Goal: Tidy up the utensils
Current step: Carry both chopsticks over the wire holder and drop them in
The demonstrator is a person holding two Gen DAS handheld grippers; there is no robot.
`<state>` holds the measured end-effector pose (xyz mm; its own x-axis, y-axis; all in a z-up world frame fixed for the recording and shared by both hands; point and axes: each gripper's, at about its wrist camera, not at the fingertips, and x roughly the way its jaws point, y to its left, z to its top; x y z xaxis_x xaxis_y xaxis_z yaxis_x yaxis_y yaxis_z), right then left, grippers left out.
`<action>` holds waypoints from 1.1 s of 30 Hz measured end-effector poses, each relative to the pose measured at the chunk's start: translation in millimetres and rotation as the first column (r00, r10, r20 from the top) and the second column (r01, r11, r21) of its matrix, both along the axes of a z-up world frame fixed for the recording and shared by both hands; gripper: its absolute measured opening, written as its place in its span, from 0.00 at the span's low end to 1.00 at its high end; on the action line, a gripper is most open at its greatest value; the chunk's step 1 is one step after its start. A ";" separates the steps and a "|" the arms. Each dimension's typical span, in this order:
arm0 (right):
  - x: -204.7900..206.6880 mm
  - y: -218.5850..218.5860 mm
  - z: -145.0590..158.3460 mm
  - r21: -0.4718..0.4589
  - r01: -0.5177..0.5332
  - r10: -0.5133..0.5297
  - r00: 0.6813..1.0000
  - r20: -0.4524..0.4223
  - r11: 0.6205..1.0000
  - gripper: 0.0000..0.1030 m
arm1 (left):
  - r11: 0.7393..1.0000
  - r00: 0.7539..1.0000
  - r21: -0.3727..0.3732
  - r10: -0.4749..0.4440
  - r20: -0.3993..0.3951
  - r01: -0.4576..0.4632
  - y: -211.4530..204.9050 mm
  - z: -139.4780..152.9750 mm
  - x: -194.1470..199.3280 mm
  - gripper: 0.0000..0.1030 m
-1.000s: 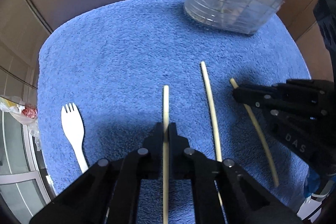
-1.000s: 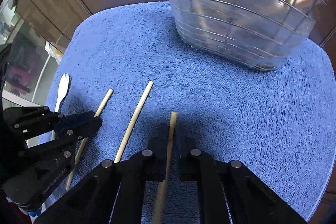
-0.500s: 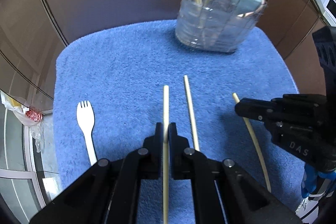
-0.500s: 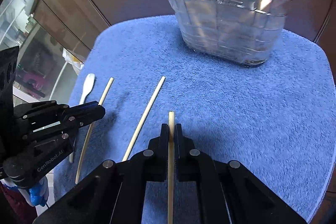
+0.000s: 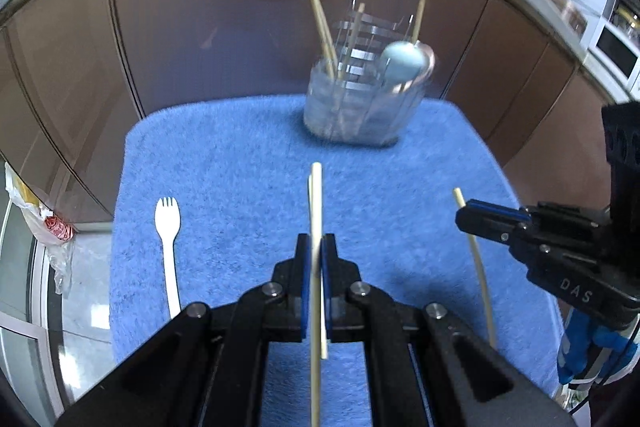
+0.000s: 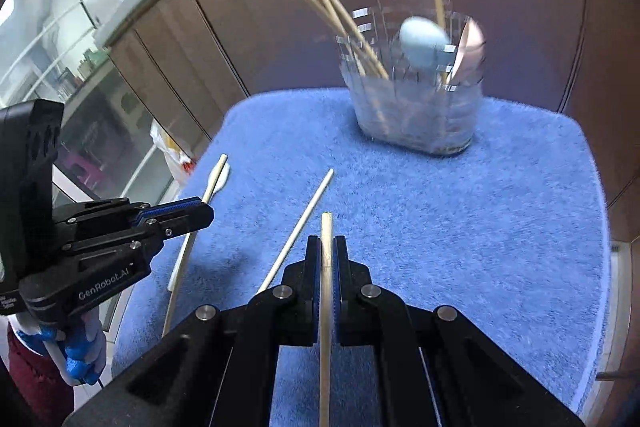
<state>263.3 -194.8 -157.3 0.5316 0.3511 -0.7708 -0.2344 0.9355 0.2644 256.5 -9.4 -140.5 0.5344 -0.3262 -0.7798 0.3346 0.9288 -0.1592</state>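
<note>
My left gripper point(image 5: 315, 247) is shut on a pale wooden chopstick point(image 5: 316, 203) and holds it above the blue towel point(image 5: 240, 155). My right gripper point(image 6: 327, 247) is shut on a second chopstick point(image 6: 326, 231), also lifted. The right gripper also shows in the left wrist view point(image 5: 466, 215), and the left gripper in the right wrist view point(image 6: 204, 213). A third chopstick point(image 6: 302, 223) lies loose on the towel between them. A white plastic fork point(image 5: 169, 247) lies at the towel's left. A clear wire utensil holder point(image 5: 360, 103) stands at the far edge.
The holder point(image 6: 416, 107) contains several chopsticks, a light blue spoon point(image 6: 422, 39) and a pinkish spoon point(image 6: 470, 47). Brown cabinet panels point(image 5: 200, 27) rise behind the towel. A plastic bag point(image 5: 44, 223) lies on the floor to the left.
Both grippers have risen and drawn back with their chopsticks, so the holder looks farther and smaller. The loose chopstick and the fork lie where they were.
</note>
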 end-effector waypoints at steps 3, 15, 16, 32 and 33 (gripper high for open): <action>-12.7 -10.4 13.9 0.007 0.005 -0.006 0.998 0.064 1.000 0.05 | 0.999 0.998 -0.032 0.029 0.059 -0.027 5.0 14.5 -12.4 0.04; -5.1 -46.5 89.2 0.045 0.043 -0.057 0.919 0.390 0.998 0.05 | 0.974 0.950 -0.212 0.134 0.281 -0.075 1.3 76.9 4.0 0.04; -0.3 -49.0 98.3 0.053 0.044 -0.062 0.904 0.423 0.998 0.05 | 0.969 0.943 -0.236 0.145 0.301 -0.074 0.1 84.6 9.5 0.04; 111.0 -95.8 153.3 0.260 0.155 -0.299 0.619 0.727 0.953 0.05 | 0.903 0.727 -0.406 0.374 0.576 -0.142 -66.1 159.1 123.0 0.04; 113.8 -97.4 149.2 0.262 0.162 -0.305 0.613 0.729 0.951 0.05 | 0.904 0.720 -0.400 0.378 0.582 -0.152 -70.2 155.6 127.8 0.05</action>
